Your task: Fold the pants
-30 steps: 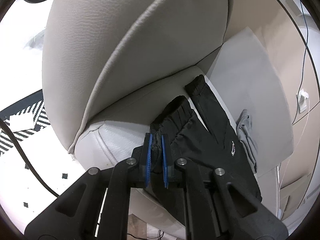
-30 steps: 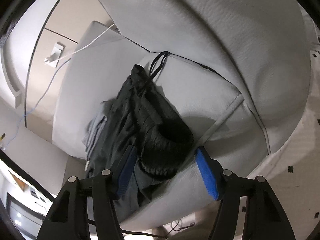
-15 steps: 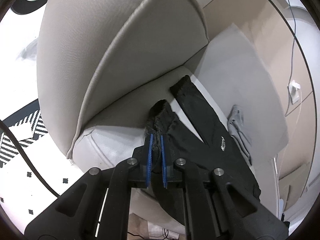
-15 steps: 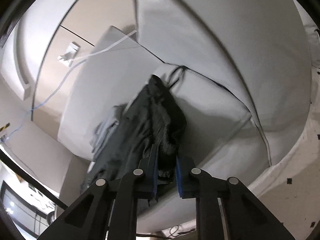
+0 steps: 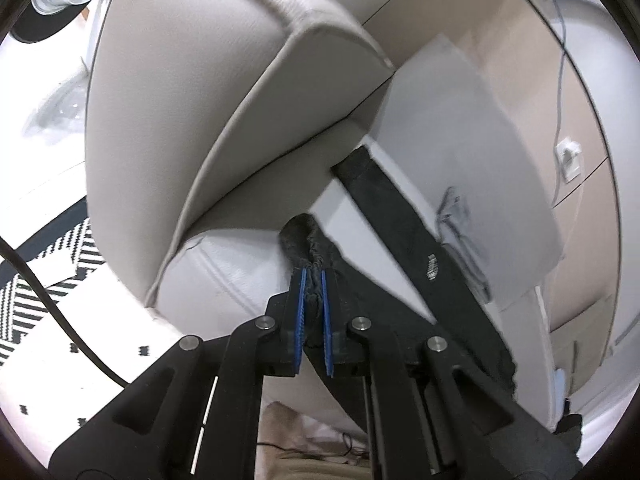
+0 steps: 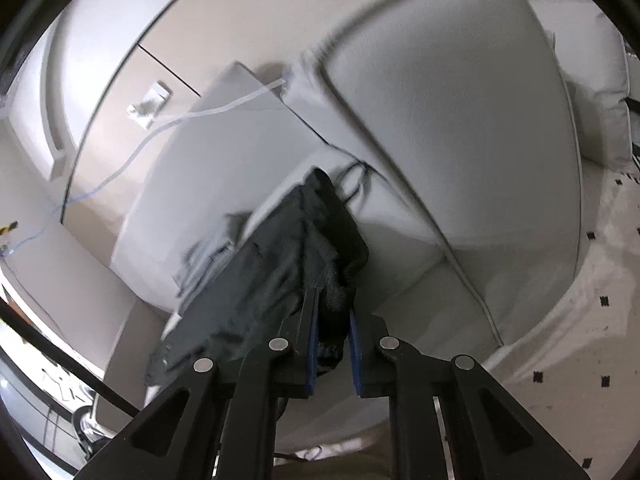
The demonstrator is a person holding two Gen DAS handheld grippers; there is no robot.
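Observation:
Black pants (image 5: pixel 400 240) hang stretched above the pale leather sofa seat (image 5: pixel 224 272). My left gripper (image 5: pixel 313 276) is shut on a bunched cuff of one leg; the other leg runs back toward the seat's rear corner. In the right wrist view the same pants (image 6: pixel 272 264) rise from the seat, and my right gripper (image 6: pixel 333 304) is closing its jaws on the gathered waistband, with the blue pads pressed into the fabric. A black drawstring (image 6: pixel 352 176) trails on the cushion behind.
A grey garment (image 5: pixel 456 216) lies on the seat beside the pants, also visible as the grey garment (image 6: pixel 208 252). The sofa backrest (image 5: pixel 180 100) stands close on the left. A wall socket (image 5: pixel 568 156) with a cable sits behind. A black-and-white rug (image 5: pixel 48 272) covers the floor.
The right gripper went from wide open around the waistband to closed on it. Both grippers have risen, pulling the pants up off the seat and taut.

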